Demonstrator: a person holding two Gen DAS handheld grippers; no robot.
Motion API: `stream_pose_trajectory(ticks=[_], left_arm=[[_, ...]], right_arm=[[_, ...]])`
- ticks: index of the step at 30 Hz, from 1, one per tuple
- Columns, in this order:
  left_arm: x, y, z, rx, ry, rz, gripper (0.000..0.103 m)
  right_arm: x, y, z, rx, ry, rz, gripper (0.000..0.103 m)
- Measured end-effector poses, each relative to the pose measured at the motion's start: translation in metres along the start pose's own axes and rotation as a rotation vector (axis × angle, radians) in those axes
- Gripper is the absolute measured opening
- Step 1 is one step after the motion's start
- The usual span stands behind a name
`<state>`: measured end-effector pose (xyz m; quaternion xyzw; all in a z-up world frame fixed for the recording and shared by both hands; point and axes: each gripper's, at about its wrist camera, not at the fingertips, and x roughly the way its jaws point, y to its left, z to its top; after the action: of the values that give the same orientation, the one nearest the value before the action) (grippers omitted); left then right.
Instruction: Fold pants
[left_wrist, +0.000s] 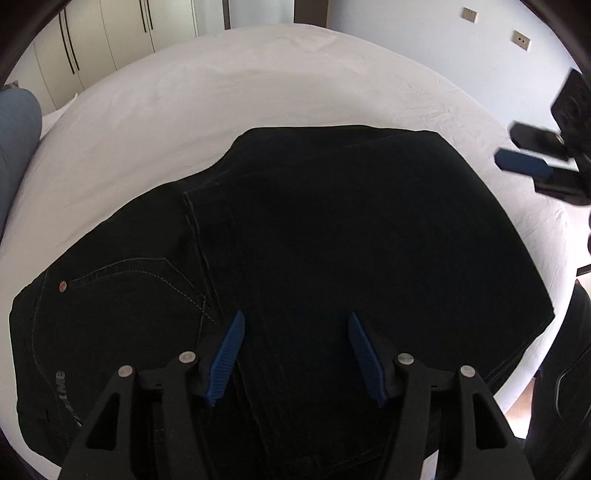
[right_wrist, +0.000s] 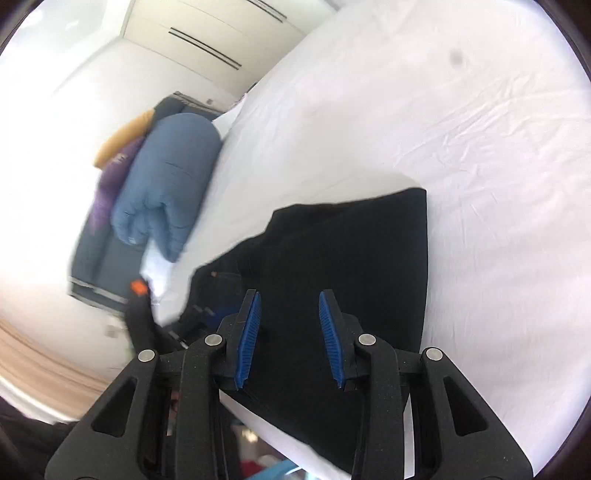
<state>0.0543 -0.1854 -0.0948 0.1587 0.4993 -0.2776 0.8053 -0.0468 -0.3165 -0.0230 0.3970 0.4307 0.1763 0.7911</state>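
Black pants (left_wrist: 314, 236) lie on a white bed (left_wrist: 221, 92), the legs folded over onto the upper part; a front pocket with a rivet shows at the left. My left gripper (left_wrist: 295, 325) is open and empty just above the pants near the front edge. My right gripper (right_wrist: 290, 306) is open and empty above the right part of the pants (right_wrist: 351, 258). It also shows in the left wrist view (left_wrist: 524, 151) at the far right, off the pants above the sheet.
A blue rolled duvet (right_wrist: 166, 184) with purple and orange cloth lies beside the bed at the left. White wardrobe doors (left_wrist: 110, 33) stand behind the bed. A wall with sockets (left_wrist: 521, 38) is at the back right. The floor shows below the bed's near edge.
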Motion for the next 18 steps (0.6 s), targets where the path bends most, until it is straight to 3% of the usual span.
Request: stream_pose_trajectory(ticks=[2, 4, 6, 10, 11, 12, 14, 18], left_arm=[[0.001, -0.006, -0.004, 0.013, -0.007, 0.025, 0.062], [0.002, -0.008, -0.005, 0.001, -0.003, 0.027, 0.062], [0.005, -0.007, -0.004, 0.007, 0.003, 0.023, 0.063], [0.007, -0.008, -0.003, 0.014, 0.011, 0.021, 0.063], [0.008, -0.009, -0.002, 0.012, 0.011, 0.02, 0.063], [0.01, -0.005, 0.001, 0.009, 0.01, 0.02, 0.063], [0.011, -0.005, -0.001, 0.016, 0.002, 0.021, 0.063], [0.006, -0.004, -0.002, 0.017, -0.006, 0.014, 0.063]], right_arm=[[0.004, -0.024, 0.021, 0.02, 0.01, -0.014, 0.031], [0.011, -0.04, 0.038, 0.05, 0.041, 0.036, 0.031], [0.025, -0.057, 0.053, 0.056, 0.053, -0.003, 0.031], [0.039, -0.107, 0.057, 0.136, 0.12, 0.02, 0.029], [0.033, -0.112, 0.057, 0.134, 0.117, 0.043, 0.029], [0.059, -0.08, 0.068, 0.123, 0.127, 0.044, 0.029], [0.067, -0.08, 0.052, 0.095, 0.154, 0.035, 0.029], [0.042, -0.063, -0.006, 0.058, 0.195, 0.07, 0.029]])
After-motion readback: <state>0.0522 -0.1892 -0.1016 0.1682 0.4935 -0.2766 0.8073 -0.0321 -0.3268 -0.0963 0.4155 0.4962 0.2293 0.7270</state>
